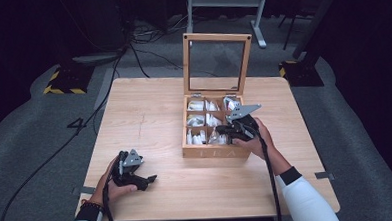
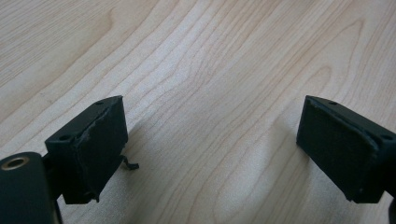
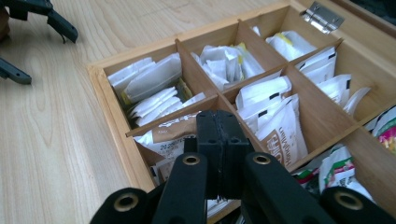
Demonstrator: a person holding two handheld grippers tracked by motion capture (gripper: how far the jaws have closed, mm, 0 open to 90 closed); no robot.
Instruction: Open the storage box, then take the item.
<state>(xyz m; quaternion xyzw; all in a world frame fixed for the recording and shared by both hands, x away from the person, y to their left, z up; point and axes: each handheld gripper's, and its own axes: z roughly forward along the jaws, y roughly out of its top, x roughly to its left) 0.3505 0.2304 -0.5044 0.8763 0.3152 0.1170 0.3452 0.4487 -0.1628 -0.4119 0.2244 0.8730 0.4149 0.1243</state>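
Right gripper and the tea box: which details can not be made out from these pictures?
- Right gripper, right gripper view: shut jaws hide whether a tea bag is pinched.
- Tea box, high view: bags too small to read; the hand covers the near right corner.
- Left gripper, left gripper view: body cut off by bottom edge.

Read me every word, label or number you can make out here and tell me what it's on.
"TEA": faint letters on the front wall of the wooden box, high view.
"20": start of a printed line on the brown sachet just past the right gripper; the rest is too blurred.
Brown script on the white sachet: too blurred and cut off to read.
Print on the other white sachets: too small.
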